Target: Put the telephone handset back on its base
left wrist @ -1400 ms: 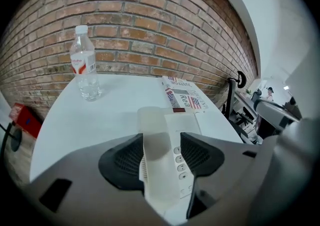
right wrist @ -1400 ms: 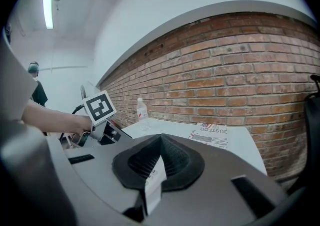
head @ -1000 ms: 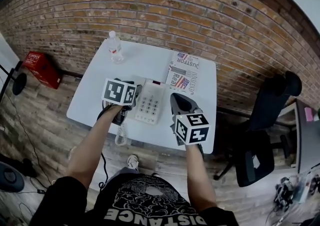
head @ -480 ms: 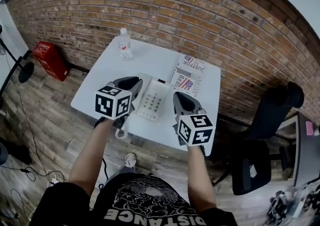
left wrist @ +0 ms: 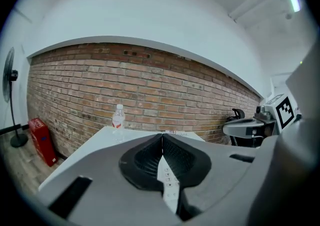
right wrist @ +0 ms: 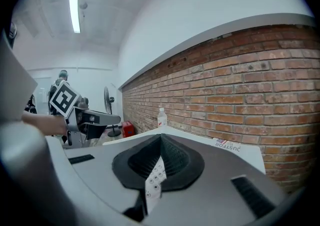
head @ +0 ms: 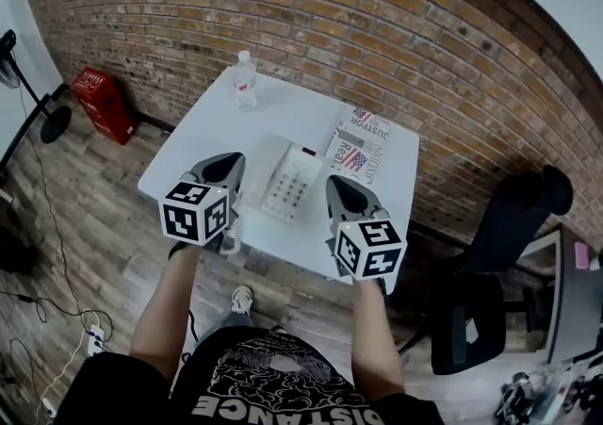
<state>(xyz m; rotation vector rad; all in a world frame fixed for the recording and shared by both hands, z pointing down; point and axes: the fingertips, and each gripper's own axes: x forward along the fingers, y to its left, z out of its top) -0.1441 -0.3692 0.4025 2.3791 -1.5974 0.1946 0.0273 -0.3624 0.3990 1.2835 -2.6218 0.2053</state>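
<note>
The white telephone (head: 292,183) lies on the white table (head: 207,145), keypad up. A pale handset (head: 264,167) seems to rest along the left side of its base; its coiled cord (head: 229,237) hangs over the near table edge. My left gripper (head: 226,163) hovers at that edge just left of the phone, shut and empty. My right gripper (head: 334,183) is held to the right of the phone, also shut with nothing in it. Under the shut left gripper (left wrist: 162,135) and under the shut right gripper (right wrist: 160,136) only the keypad (left wrist: 167,185) (right wrist: 154,180) shows.
A water bottle (head: 245,79) stands at the table's far left corner. A newspaper (head: 363,145) lies at the far right, against the brick wall. A red box (head: 104,103) sits on the floor to the left, and a black office chair (head: 509,225) to the right.
My left gripper has drawn back from the phone's left side toward the near table edge, and its jaws have closed empty. The right gripper has barely moved.
</note>
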